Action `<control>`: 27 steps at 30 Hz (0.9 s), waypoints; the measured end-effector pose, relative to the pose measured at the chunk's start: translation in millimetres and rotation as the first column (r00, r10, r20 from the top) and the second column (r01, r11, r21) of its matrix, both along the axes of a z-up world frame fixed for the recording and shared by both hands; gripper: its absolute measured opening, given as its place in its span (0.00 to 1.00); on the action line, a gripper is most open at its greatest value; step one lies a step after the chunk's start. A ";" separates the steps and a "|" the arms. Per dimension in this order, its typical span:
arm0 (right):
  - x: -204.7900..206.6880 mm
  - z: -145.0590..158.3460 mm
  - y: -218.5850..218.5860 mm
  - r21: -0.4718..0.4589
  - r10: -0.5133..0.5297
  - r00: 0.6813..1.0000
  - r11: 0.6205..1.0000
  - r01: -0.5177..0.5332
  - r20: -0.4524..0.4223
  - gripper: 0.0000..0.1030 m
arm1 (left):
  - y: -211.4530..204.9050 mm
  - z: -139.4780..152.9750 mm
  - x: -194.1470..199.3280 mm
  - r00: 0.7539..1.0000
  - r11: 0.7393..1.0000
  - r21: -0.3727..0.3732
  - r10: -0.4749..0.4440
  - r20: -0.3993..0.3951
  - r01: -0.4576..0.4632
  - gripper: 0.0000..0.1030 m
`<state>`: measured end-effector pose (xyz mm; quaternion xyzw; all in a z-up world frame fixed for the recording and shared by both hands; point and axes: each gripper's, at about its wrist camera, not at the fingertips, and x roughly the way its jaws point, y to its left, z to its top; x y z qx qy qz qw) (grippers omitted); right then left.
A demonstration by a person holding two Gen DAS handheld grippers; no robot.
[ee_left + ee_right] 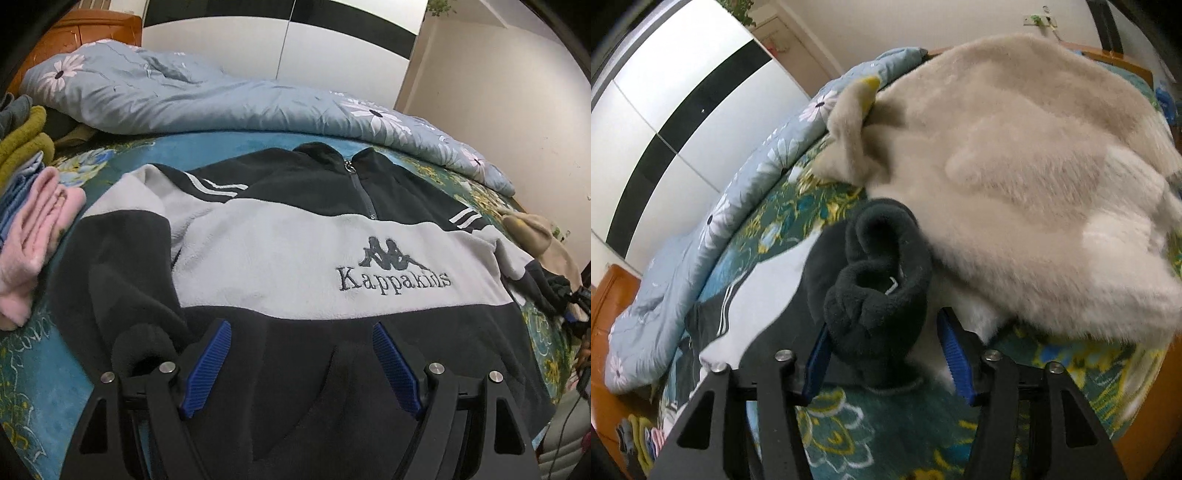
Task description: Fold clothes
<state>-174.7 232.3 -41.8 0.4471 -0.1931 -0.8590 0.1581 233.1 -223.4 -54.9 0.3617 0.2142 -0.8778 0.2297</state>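
A black-and-grey fleece pullover (295, 251) with a half zip lies flat, front up, on the teal floral bedsheet (22, 354); its grey chest band reads "Kappakids" under an embroidered logo, and two white stripes mark each shoulder. The left gripper (301, 354) hangs spread over the black hem, pinching nothing. Only the left wrist view shows the pink folded garment (37, 240) and the olive one (22, 144). Only the right wrist view shows the cream furry coat (1027, 177) up close, and the right gripper (882, 354) around the pullover's black cuff (875, 295); one blue pad touches it, the other stands apart.
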 end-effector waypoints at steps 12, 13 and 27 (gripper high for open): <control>-26.6 163.3 -57.7 0.138 0.057 0.956 0.990 -0.017 -0.289 0.11 | -11.2 -20.6 4.6 1.000 0.996 0.091 0.010 -0.019 -0.008 0.82; -26.6 175.0 -74.8 0.192 0.092 0.948 0.981 -0.033 -0.304 0.11 | -12.1 -21.1 5.4 1.000 0.995 0.098 0.012 -0.026 -0.009 0.82; 115.9 164.3 -394.5 0.312 0.663 0.662 0.748 -0.585 -0.349 0.11 | -44.7 23.2 74.3 0.967 0.984 0.135 0.145 -0.208 -0.118 0.82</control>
